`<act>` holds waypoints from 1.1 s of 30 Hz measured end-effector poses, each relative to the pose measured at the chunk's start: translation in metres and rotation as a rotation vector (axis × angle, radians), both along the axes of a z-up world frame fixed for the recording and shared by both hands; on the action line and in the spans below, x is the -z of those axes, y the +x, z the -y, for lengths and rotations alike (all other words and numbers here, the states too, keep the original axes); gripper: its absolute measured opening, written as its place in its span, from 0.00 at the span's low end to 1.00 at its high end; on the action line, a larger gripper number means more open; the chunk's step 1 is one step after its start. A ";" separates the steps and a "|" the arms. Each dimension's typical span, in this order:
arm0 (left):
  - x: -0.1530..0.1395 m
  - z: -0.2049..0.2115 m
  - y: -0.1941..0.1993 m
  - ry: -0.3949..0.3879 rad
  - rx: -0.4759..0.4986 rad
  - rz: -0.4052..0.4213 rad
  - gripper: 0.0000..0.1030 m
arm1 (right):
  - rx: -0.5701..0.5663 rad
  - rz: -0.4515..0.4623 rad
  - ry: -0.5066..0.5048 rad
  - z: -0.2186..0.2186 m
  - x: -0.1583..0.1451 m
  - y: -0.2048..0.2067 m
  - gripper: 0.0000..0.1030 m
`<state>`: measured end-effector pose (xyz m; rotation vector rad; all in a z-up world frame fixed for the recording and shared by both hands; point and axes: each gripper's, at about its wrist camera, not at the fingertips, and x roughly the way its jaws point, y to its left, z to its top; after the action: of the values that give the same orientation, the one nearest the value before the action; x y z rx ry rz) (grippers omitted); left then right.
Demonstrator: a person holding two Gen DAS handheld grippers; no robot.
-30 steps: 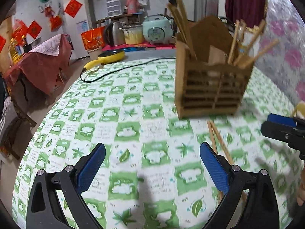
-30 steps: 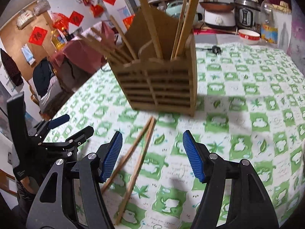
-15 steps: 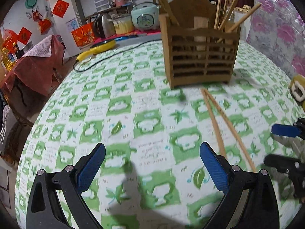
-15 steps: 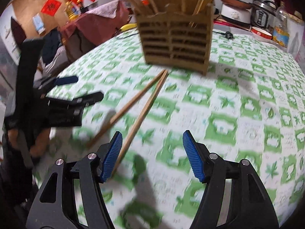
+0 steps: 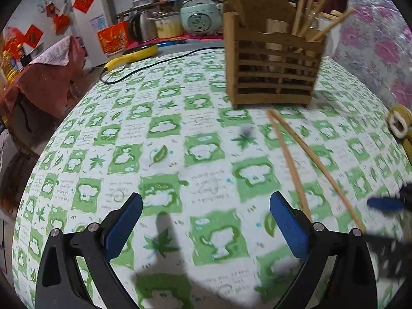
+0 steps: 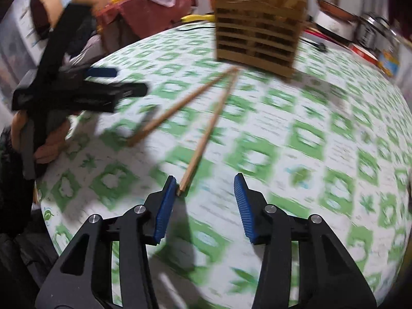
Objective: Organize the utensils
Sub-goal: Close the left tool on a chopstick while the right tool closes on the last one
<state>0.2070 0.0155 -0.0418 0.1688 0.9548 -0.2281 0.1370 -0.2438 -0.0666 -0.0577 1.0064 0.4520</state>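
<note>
A wooden slatted utensil holder (image 5: 274, 64) with several chopsticks upright in it stands on the green-patterned table; it also shows in the right wrist view (image 6: 257, 42). Two loose wooden chopsticks (image 5: 296, 159) lie in a V on the cloth in front of it, also seen in the right wrist view (image 6: 206, 131). My left gripper (image 5: 206, 221) is open and empty, just left of the chopsticks. My right gripper (image 6: 206, 200) is open and empty; the near chopstick's end lies by its left fingertip (image 6: 168, 193).
The table's cloth (image 5: 164, 128) is green and white. A yellow pan (image 5: 134, 54), a black cable (image 5: 144, 69), a rice cooker (image 5: 200, 18) and a kettle stand behind. A slipper-like object (image 5: 399, 123) lies at the right edge. Pots (image 6: 370, 33) stand back right.
Both grippers have pulled back from the holder toward the table's near side. The loose chopsticks now lie further ahead in both views. Both grippers stay open.
</note>
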 end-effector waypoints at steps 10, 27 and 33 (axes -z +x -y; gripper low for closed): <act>-0.001 0.029 -0.048 0.001 0.261 0.025 0.94 | 0.087 0.017 0.077 0.031 -0.004 -0.001 0.45; 0.007 0.047 -0.059 -0.052 0.319 -0.028 0.08 | 0.061 0.044 0.097 0.023 -0.009 -0.006 0.45; 0.000 0.027 -0.052 -0.138 0.247 -0.017 0.06 | 0.035 0.030 0.081 0.014 -0.007 -0.008 0.40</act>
<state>0.1546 -0.0115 -0.0421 0.1583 0.9313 -0.5224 0.1288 -0.2577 -0.0600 0.0251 0.9577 0.4584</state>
